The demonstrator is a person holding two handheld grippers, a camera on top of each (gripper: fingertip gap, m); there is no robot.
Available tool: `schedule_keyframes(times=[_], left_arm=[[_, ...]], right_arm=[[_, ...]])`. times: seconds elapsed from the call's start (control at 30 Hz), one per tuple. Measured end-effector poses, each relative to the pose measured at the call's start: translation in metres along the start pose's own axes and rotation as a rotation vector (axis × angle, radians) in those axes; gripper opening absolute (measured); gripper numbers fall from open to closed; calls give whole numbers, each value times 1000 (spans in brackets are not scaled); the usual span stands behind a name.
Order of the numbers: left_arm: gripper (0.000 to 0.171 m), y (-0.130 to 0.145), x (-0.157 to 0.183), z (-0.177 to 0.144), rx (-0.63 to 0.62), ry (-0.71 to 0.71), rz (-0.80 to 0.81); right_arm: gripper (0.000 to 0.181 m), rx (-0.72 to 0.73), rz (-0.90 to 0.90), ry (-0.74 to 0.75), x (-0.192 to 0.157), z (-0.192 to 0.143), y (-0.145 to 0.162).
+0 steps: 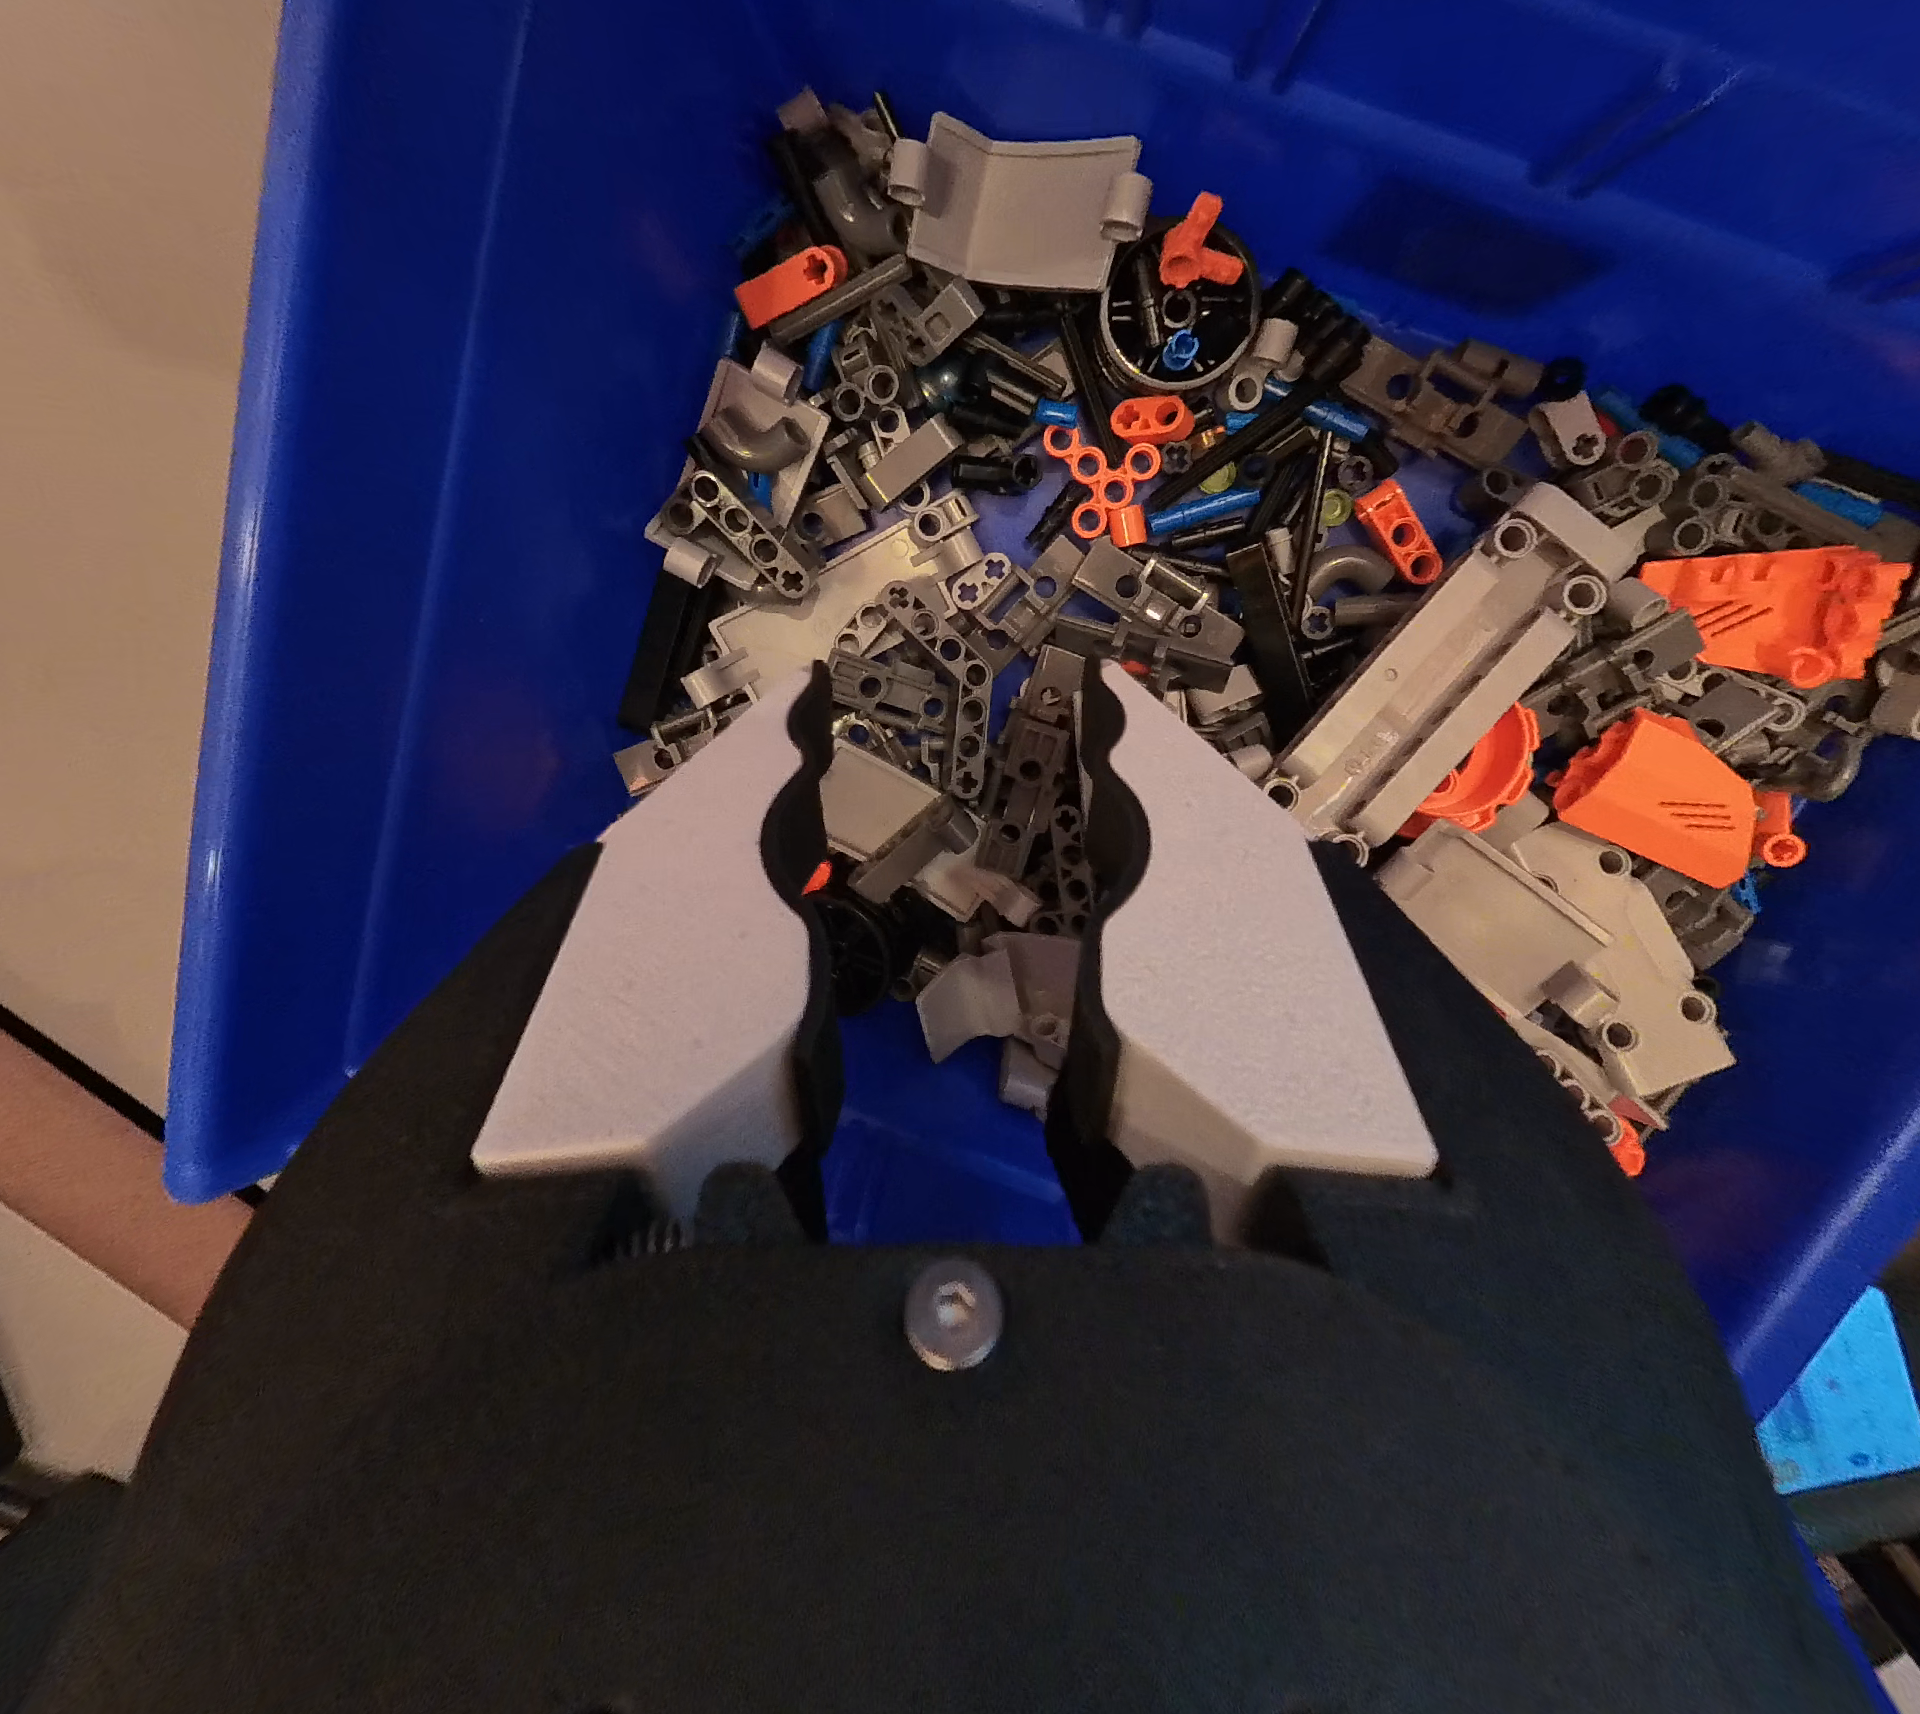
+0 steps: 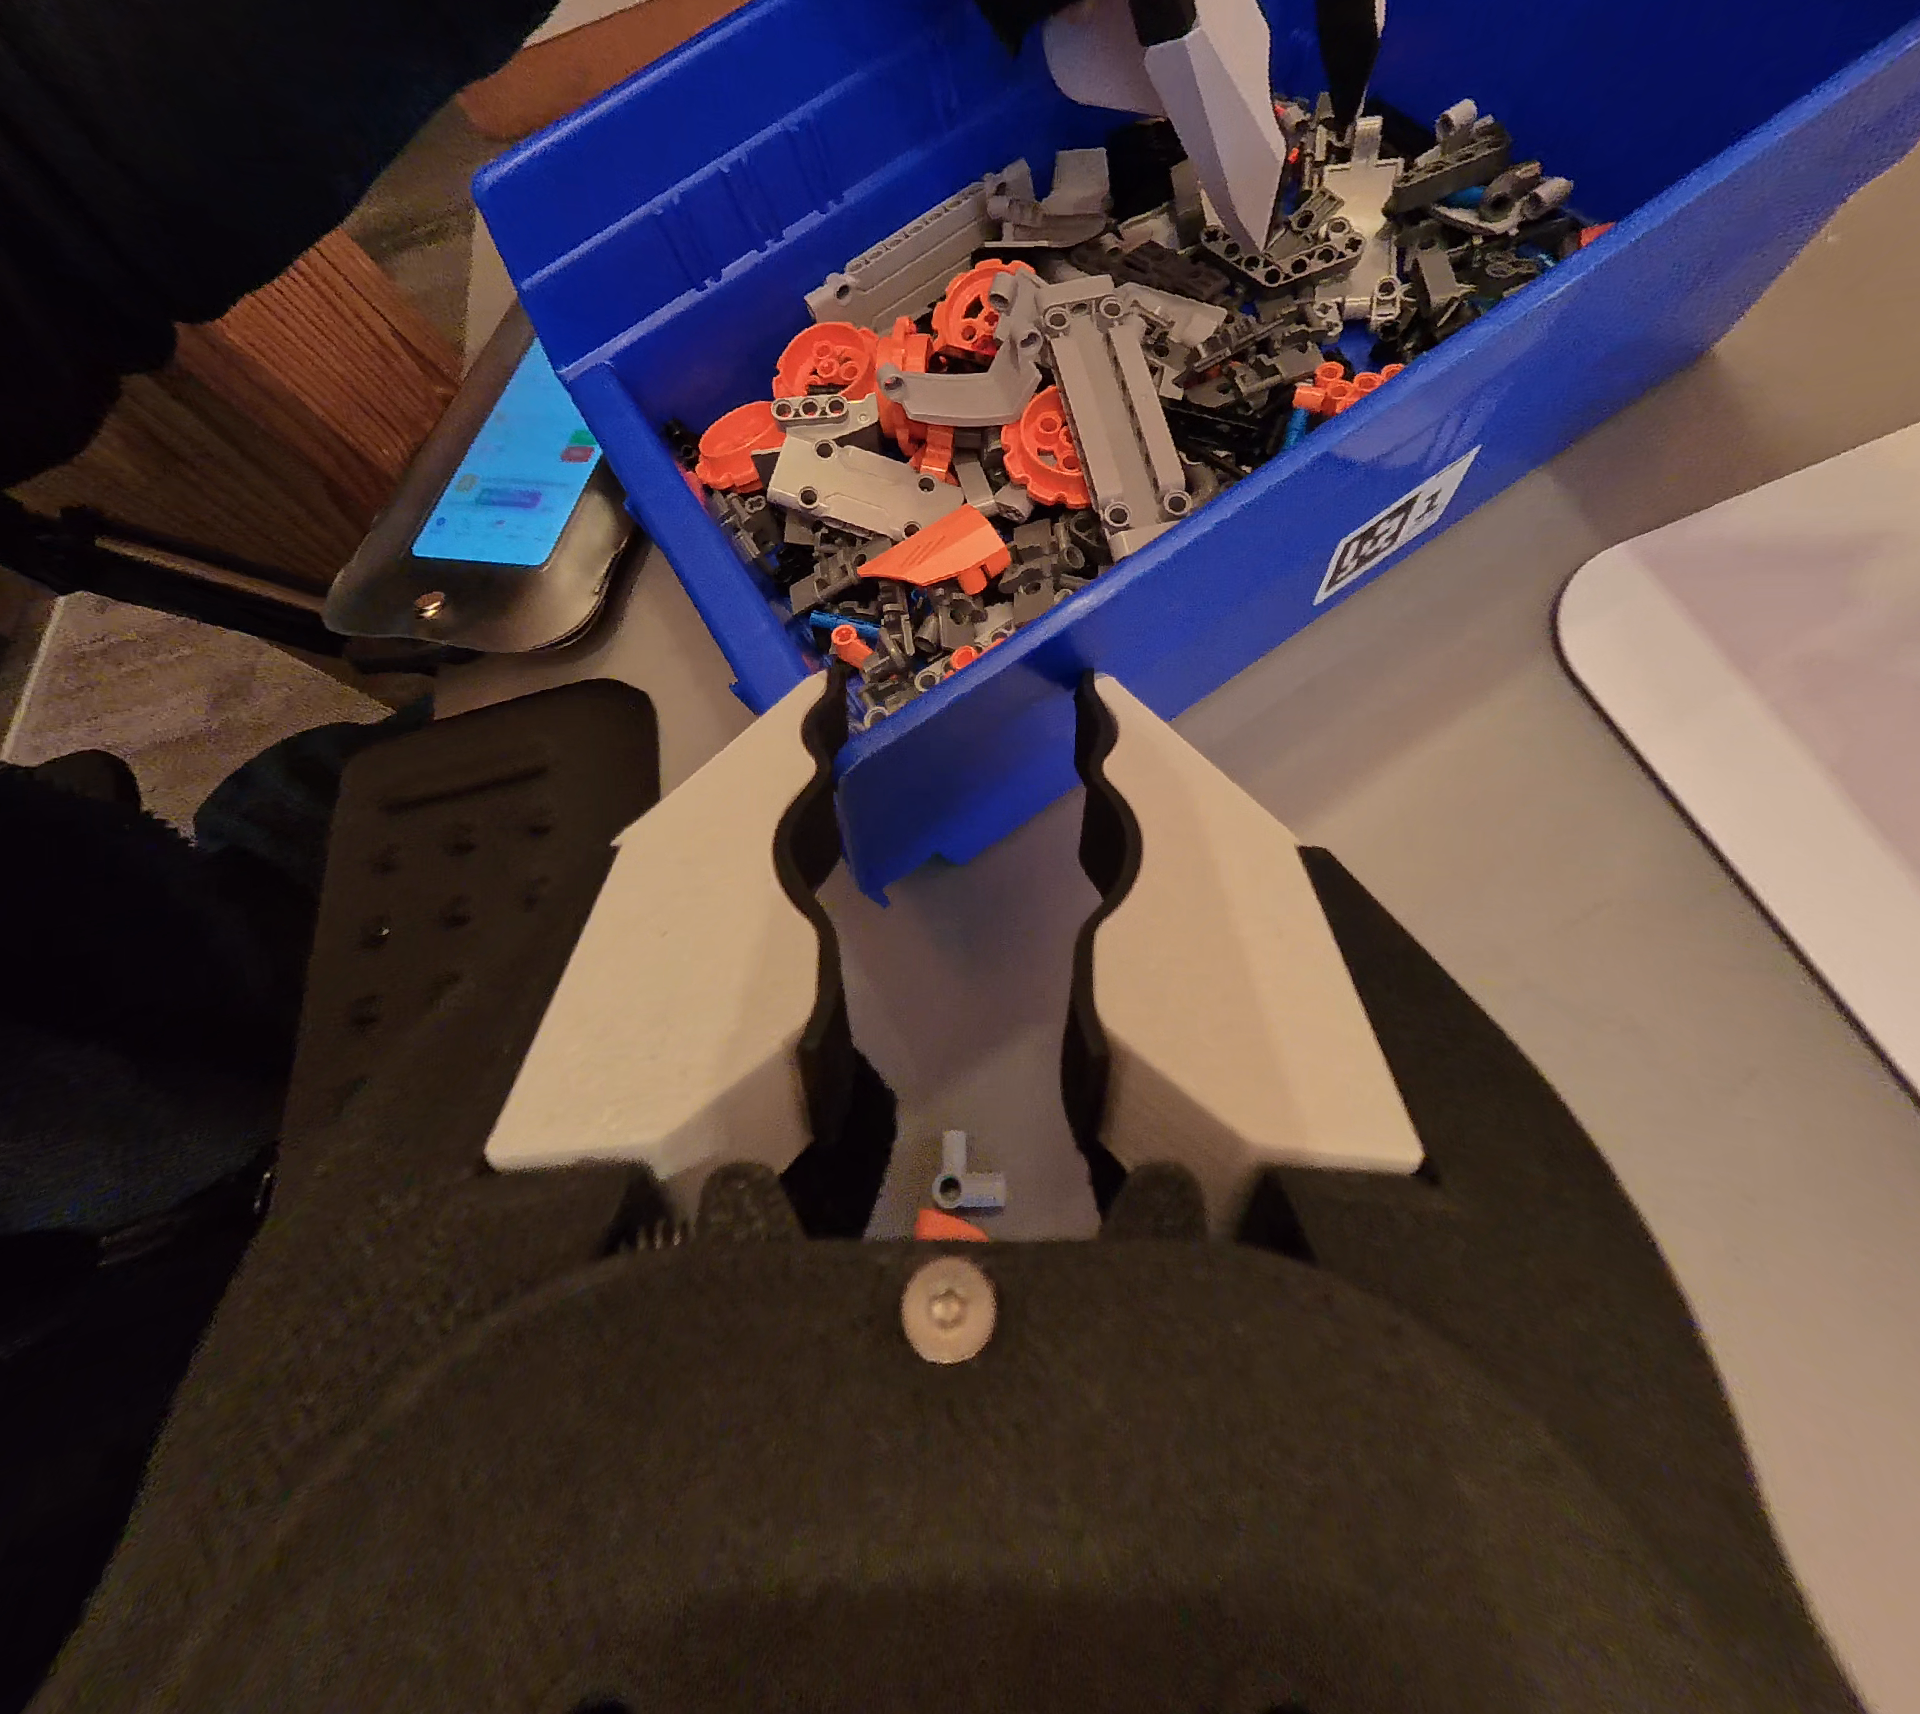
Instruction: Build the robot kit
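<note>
The left hand-held gripper [image 1: 951,698] dips, fingers apart, into bumpy plastic bricks [image 1: 1143,584] in a shiny blue bin [image 2: 1247,584]. The right hand-held gripper [image 2: 956,698], also apart, hangs over the smooth grey tabletop [image 2: 1455,885].

Bare blue bin [image 1: 436,521] floor beside the heaped building pieces [image 1: 1091,542], walled on all sides, open above. Bare table [image 2: 1403,885] before the bin; white tray [image 2: 1787,677] right, phone [image 2: 509,480] left.

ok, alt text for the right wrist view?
The open right gripper hovers at the near corner of a blue bin of grey, black and orange building pieces. The left gripper reaches into the pile from above, and a small grey connector lies on the table.
</note>
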State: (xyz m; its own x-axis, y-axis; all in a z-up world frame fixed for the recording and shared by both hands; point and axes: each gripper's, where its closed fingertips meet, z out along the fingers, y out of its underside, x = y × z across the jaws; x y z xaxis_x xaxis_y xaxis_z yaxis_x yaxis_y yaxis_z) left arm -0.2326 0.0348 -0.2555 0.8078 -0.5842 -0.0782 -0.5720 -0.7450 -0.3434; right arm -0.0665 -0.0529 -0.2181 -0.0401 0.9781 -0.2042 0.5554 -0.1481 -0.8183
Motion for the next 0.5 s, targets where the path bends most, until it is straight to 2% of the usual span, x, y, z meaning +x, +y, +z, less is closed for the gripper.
schedule_keyframes(times=[0.17,0.4,0.5], left_arm=[[47,-3,4,-3,15,17,25],[46,-23,7,-2,43,-45,169],[49,-28,0,6,8,-88,215]], right_arm=[[45,35,25,-41,-6,-2,3],[42,68,-1,-93,-10,-6,8],[41,62,-22,-94,-10,-4,12]])
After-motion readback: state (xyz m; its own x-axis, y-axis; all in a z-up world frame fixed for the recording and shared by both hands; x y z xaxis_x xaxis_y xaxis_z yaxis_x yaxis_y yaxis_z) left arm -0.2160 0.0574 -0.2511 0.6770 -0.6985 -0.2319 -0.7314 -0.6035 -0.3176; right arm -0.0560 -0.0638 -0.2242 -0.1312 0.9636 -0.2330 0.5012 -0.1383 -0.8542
